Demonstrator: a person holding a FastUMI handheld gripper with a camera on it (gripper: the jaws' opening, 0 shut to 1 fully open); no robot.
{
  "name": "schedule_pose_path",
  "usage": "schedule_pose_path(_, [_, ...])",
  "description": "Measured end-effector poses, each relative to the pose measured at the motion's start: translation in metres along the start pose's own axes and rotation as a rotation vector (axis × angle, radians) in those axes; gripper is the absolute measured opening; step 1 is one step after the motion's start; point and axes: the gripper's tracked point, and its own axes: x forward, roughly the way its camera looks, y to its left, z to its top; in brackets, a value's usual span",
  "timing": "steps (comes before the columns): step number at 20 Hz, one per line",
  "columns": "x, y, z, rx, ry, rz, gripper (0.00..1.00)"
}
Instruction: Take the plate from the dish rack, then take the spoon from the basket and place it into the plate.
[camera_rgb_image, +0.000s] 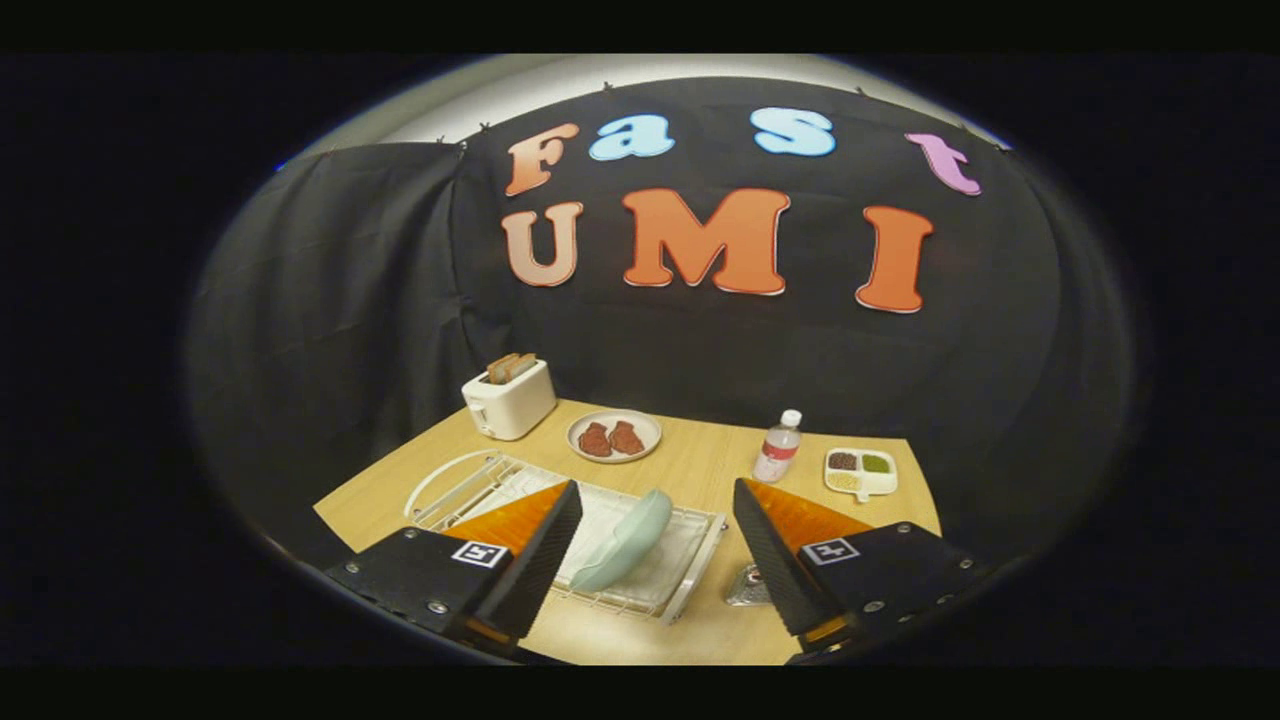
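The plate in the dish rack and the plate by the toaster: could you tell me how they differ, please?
The plate in the rack stands tilted on edge; the plate by the toaster lies flat on the table. The first is pale blue-green and bare; the second holds two brown food pieces. The first sits between the open tool's fingers; the second lies beyond them. Both are round.

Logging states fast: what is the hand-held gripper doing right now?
Hand-held gripper: open, holding nothing; the plate stands in the dish rack between its fingers.
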Motion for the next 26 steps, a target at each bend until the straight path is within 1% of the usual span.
schedule_pose_path(4, [0.023,0.005,-0.018,0.025,0.125,0.022,0.9])
schedule_pose_path(8, [0.045,0.014,-0.05,0.08,0.31,0.054,0.9])
schedule_pose_path(11, [0.058,0.021,-0.071,0.107,0.446,0.063,0.86])
schedule_pose_path(15, [0.08,0.026,-0.09,0.128,0.573,0.059,0.81])
schedule_pose_path(18, [0.095,0.023,-0.102,0.109,0.648,0.041,0.76])
schedule_pose_path(21, [0.106,0.026,-0.112,0.126,0.707,0.02,0.74])
schedule_pose_path(25, [0.118,0.027,-0.121,0.132,0.744,-0.026,0.73])
schedule_pose_path(26, [0.121,0.029,-0.123,0.14,0.757,-0.037,0.69])
